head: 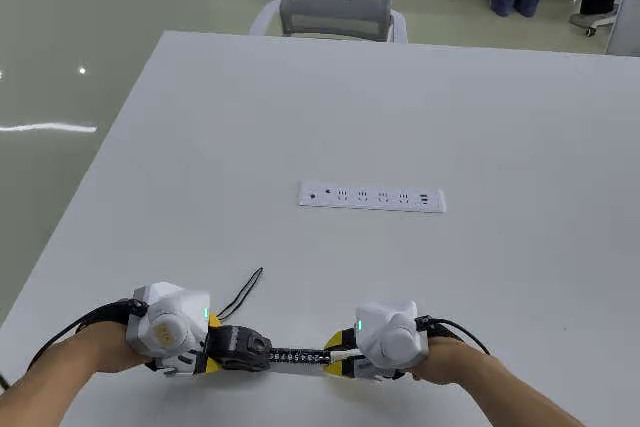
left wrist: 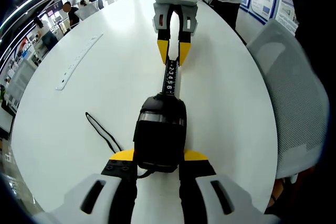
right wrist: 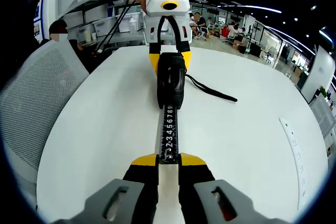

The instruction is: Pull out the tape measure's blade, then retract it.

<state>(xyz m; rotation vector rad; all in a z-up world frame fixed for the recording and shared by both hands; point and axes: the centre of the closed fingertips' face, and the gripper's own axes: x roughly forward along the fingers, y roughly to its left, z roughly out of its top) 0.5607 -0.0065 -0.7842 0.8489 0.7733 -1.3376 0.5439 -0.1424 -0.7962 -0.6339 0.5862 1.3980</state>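
Near the front edge of the table (head: pixel 400 97), our left gripper (head: pixel 213 345) clamps the tape measure (head: pixel 242 345); our right gripper (head: pixel 338 355) pinches its short drawn blade (head: pixel 298 356). Bare top runs ahead to the power strip (head: pixel 371 197).

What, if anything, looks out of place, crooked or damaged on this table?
Nothing stands out. The tape measure sits in the left gripper. Its blade runs straight, unkinked, to the right gripper. The strap lies loose on the table, and the power strip lies flat mid-table.
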